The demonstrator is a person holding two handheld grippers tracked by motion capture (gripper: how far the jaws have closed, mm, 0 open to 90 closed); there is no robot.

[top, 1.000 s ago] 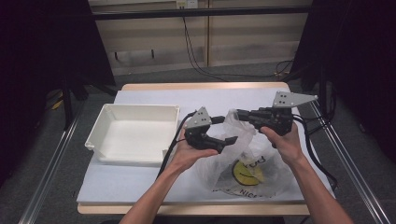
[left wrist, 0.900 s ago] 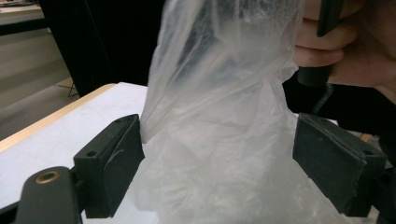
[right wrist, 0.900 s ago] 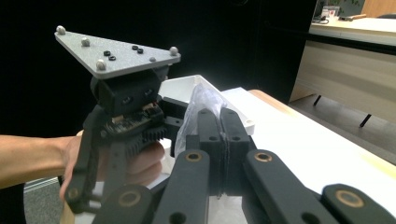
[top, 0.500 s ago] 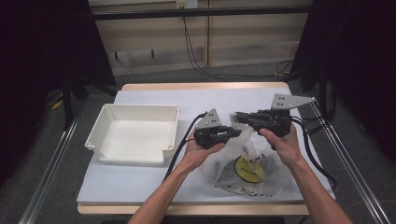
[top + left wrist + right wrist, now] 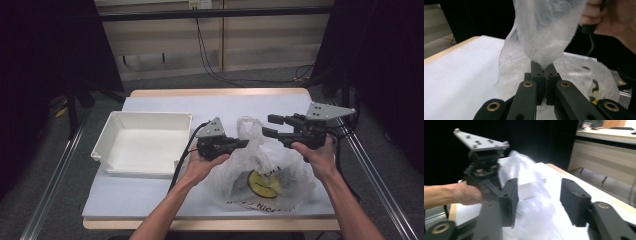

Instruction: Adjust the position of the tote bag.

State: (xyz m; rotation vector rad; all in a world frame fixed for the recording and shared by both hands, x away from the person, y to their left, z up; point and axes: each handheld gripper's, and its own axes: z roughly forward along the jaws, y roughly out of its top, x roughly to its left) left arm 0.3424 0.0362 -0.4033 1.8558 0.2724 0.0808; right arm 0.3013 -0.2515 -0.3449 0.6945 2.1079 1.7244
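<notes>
Left gripper point(image 5: 239, 144), centre frame, clamped on plastic bag point(image 5: 260, 175) handle, lifting one side. Right gripper point(image 5: 272, 126), centre right, jaws spread wide beside bag top, gripping nothing. Bag lower centre on counter point(image 5: 150, 192). Left undone: grasping other handle, opening mouth.

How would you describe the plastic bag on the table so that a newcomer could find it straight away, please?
Start at the white-covered table and pass the white tray on its left half. Right of that tray lies the plastic bag, between the person's hands, its top pinched in the left claw. It alone is crinkled and see-through, with a yellow round print with dark lettering.
</notes>
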